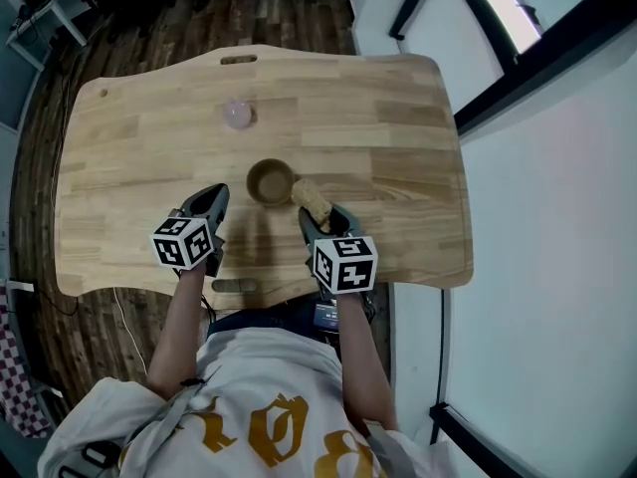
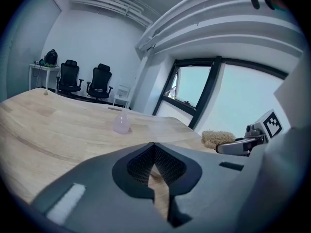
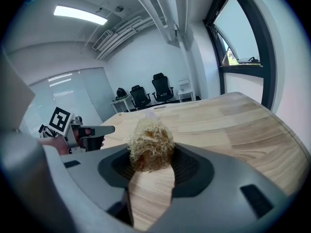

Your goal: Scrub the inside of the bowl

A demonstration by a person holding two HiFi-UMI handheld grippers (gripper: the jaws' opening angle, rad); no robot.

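Right gripper [image 1: 324, 219] clamped on fibrous scrubber [image 3: 150, 144], mid-frame, just right of bowl [image 1: 270, 181] (brown, on table [image 1: 398, 137]); left gripper [image 1: 212, 199] jaws together, gripping nothing.

Legible text: almost none.

Gold print [image 1: 282, 428] on your white shirt [image 1: 249, 366]: large ornate characters, seen from above and creased. Two of them look like "0" and "8". You cannot tell the reading direction, and the other characters are not readable.

Left marker cube [image 1: 184, 242], on your left tool [image 1: 213, 197]: black-and-white square code patterns, no letters or digits.

Right marker cube [image 1: 344, 264], on your right tool [image 1: 318, 213]: same kind of pattern, different code.

In each gripper view one face of the opposite cube shows, pattern only.
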